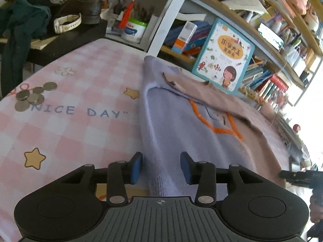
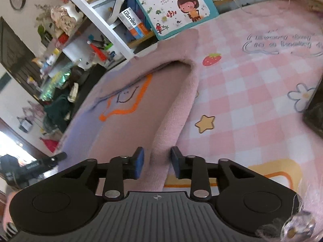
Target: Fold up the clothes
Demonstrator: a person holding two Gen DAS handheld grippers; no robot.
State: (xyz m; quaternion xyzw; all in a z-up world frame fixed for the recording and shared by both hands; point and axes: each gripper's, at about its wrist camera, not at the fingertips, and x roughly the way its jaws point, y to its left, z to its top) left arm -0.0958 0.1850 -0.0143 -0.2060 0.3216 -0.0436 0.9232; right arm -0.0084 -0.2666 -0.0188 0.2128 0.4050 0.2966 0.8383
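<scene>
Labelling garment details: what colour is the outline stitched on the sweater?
Orange outline on the sweater, clearest in the left wrist view.

"NICE DAY" on the checked tablecloth (image 1: pixel 80 92) — "usmile" on a box (image 2: pixel 132 23) (shelf) — Chinese title on the picture book (image 2: pixel 171 4)

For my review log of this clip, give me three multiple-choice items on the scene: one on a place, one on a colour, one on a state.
1. Where do the coins lie?
A. On the checked cloth, left of the sweater
B. On the sweater
C. On the shelf

2. What colour is the stitched outline on the sweater?
A. Green
B. Orange
C. Black

3. How do the left tongs stand?
A. Shut on a coin
B. Open, fingers either side of the sweater's edge fold
C. Out of view

Answers:
1 A, they sit by the "NICE DAY" lettering on the checked cloth.
2 B, the outline is bright orange.
3 B, a gap shows between each blue pad and the knit.
</scene>
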